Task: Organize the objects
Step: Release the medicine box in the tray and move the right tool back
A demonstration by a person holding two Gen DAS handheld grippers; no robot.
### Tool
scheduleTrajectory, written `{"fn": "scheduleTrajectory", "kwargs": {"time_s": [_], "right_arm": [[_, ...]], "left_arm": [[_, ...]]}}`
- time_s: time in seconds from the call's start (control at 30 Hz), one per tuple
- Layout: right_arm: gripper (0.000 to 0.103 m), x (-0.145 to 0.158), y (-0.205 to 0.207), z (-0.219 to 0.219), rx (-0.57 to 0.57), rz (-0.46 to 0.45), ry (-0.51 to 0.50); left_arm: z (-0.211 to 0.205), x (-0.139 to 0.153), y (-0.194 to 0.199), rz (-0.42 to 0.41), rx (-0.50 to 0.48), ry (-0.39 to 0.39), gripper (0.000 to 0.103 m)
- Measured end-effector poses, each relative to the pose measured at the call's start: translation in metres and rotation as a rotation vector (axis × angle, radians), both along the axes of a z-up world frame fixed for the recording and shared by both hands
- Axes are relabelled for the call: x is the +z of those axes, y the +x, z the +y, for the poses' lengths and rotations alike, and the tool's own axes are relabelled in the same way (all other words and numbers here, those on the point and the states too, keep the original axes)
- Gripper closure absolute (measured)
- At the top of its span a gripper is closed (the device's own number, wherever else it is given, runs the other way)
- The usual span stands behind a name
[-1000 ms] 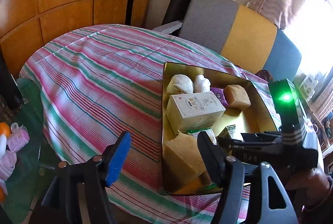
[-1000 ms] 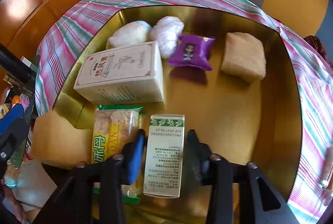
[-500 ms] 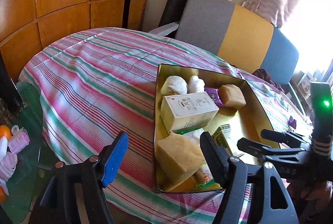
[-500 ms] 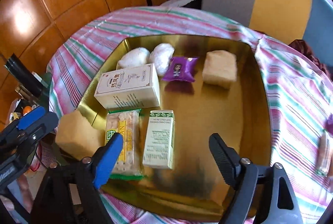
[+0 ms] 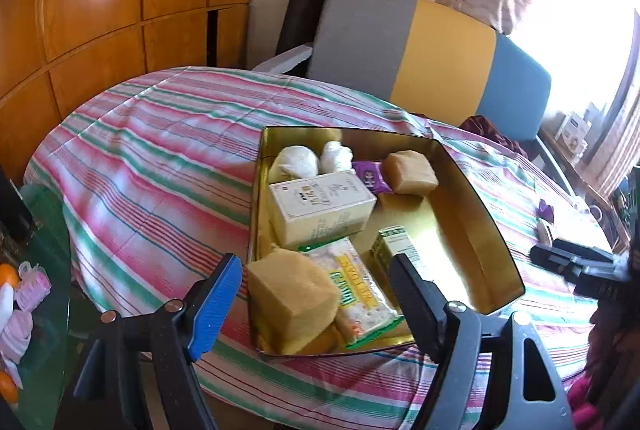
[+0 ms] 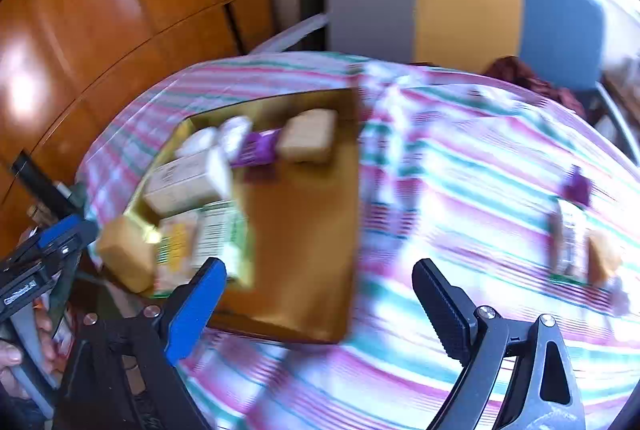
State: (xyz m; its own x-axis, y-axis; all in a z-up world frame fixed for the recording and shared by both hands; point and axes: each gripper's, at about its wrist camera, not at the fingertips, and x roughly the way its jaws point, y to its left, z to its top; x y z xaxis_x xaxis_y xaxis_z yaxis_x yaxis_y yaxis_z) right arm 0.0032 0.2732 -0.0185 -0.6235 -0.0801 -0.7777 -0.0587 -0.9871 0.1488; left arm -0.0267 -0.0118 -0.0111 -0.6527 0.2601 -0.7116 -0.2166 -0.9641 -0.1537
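Note:
A gold tray (image 5: pixel 480 198) on the striped table holds a white box (image 5: pixel 320 206), two white wrapped balls (image 5: pixel 296 160), a purple sachet (image 5: pixel 370 176), a tan block (image 5: pixel 410 172), a cracker packet (image 5: pixel 356 290) and a small green-white box (image 5: pixel 396 246). A yellow sponge block (image 5: pixel 292 298) sits at the tray's near corner. My left gripper (image 5: pixel 316 294) hovers before that corner, its jaws opening and clear of the block. My right gripper (image 6: pixel 320 270), blurred, hangs over the tray's right rim (image 6: pixel 352 190) with its jaws opening on nothing.
On the cloth to the right lie a second purple sachet (image 6: pixel 578 186), a packet (image 6: pixel 568 234) and a tan block (image 6: pixel 604 256). A grey, yellow and blue chair (image 5: pixel 420 42) stands behind the table. A glass side table (image 5: pixel 36 270) with oranges is at the left.
The right gripper let go of the small green-white box, opened wide and drew back up and to the right. The left gripper backed off a little and its jaws widened.

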Motion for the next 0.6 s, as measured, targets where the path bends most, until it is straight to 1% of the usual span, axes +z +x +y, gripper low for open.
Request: {"fn": "scheduleTrajectory", "kwargs": {"time_s": [0.1,0.3,0.43,0.53,0.6], "right_arm": [[0.008,0.004,0.008,0.04,-0.087,0.0,0.018],[0.008,0.014,0.035,0.12,-0.261,0.004,0.074],[0.008,0.021,0.058,0.172,-0.384,0.028,0.12],[0.008,0.015,0.077,0.213,-0.508,0.047,0.141],[0.008,0.005,0.092,0.239,-0.597,0.062,0.114]], "left_arm": [[0.01,0.003,0.002,0.005,-0.027,-0.002,0.026],[0.031,0.006,0.005,0.007,-0.077,-0.007,0.026],[0.047,0.009,0.004,0.007,-0.105,-0.021,0.027],[0.059,0.01,0.003,0.005,-0.12,-0.043,0.027],[0.07,0.01,0.002,0.0,-0.142,-0.05,0.027]]}}
